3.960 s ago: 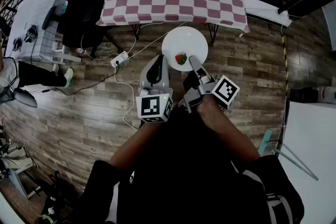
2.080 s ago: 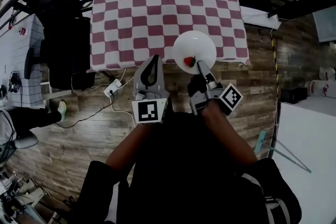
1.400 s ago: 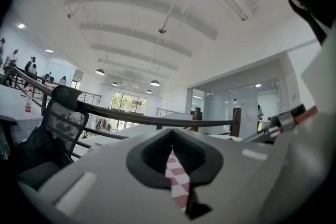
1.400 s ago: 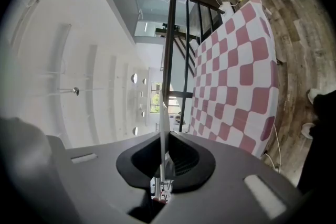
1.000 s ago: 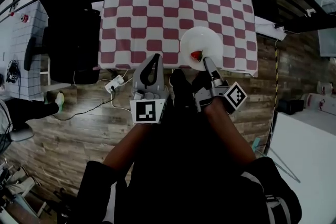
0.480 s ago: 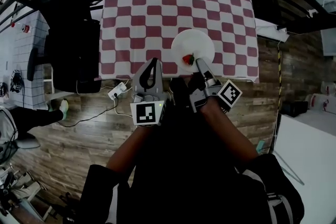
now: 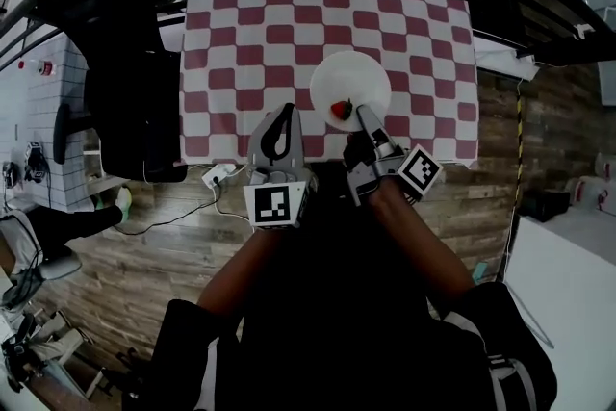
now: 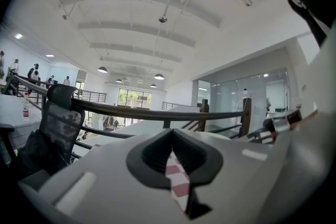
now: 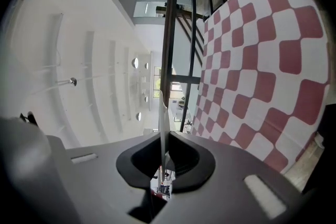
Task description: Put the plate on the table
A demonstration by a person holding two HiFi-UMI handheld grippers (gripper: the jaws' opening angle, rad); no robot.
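Red-and-white checked cloth-covered table [image 7: 241,43]: round white plate [image 7: 354,80] over its near edge, contact unclear; small red fruit [image 7: 341,110] aboard. Right gripper [image 7: 366,117] clamps the plate's rim, seen edge-on. Left gripper [image 7: 287,111] closed, empty.

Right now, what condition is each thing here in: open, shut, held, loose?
Round white plate: gripped at its near rim, over the table; touching it or not, unclear.
Small red strawberry: lying on the plate, near the right tool.
Grey right tool: shut on the plate's rim.
Grey left tool: shut, empty.
Red-and-white checked table: cloth-covered, spread flat.
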